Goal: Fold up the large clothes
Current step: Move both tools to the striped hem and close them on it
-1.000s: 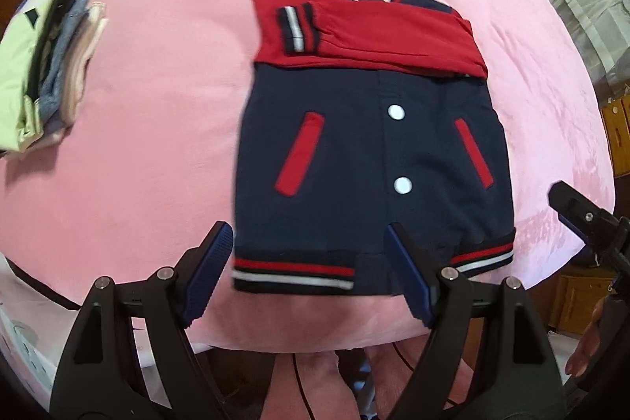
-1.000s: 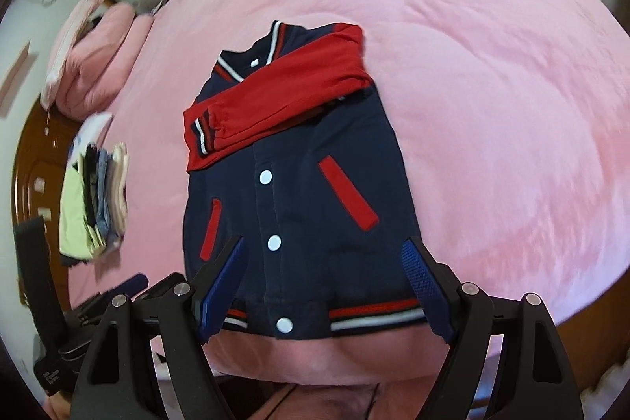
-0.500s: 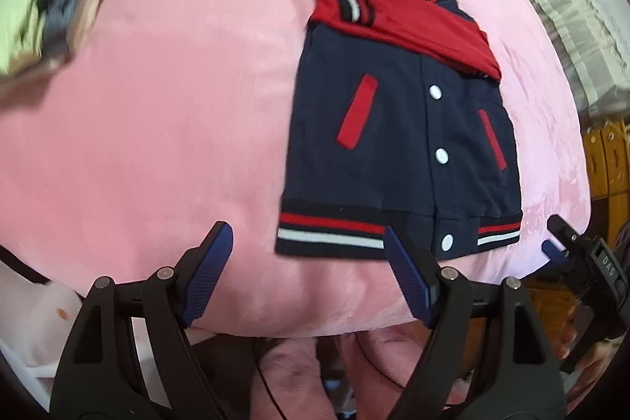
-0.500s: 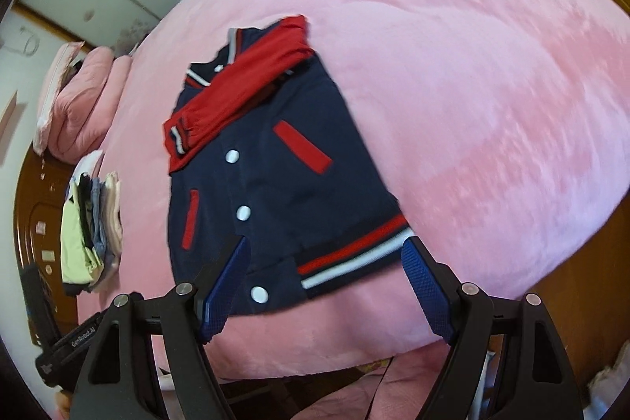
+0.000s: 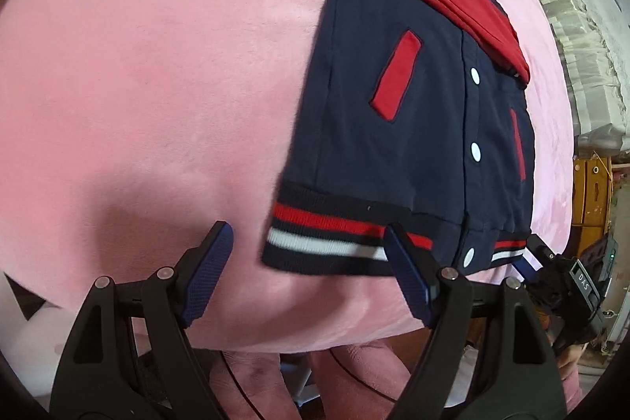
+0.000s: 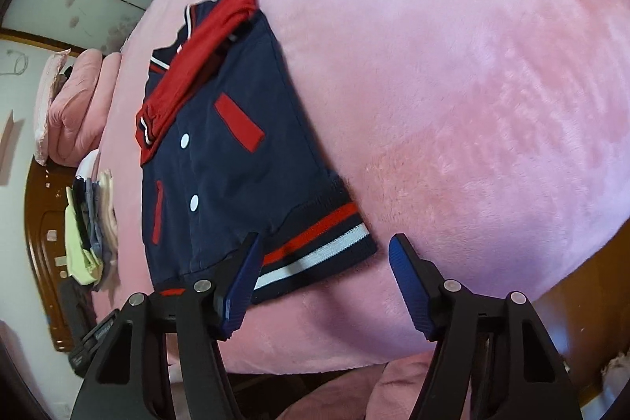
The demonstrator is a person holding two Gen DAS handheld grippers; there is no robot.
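A navy jacket with red sleeves folded across its chest lies flat on the pink blanket; it also shows in the right wrist view. My left gripper is open, low at the striped hem's left corner, its jaws either side of that corner. My right gripper is open at the hem's right corner. The right gripper also shows at the left wrist view's right edge.
A stack of folded clothes lies at the blanket's left side. A pink pillow sits beyond it. A wooden headboard and a wall are on the left. Curtains and yellow furniture stand to the right.
Both grippers have moved down and closer to the jacket's hem, left one to the left corner, right one to the right corner. Both stay open.
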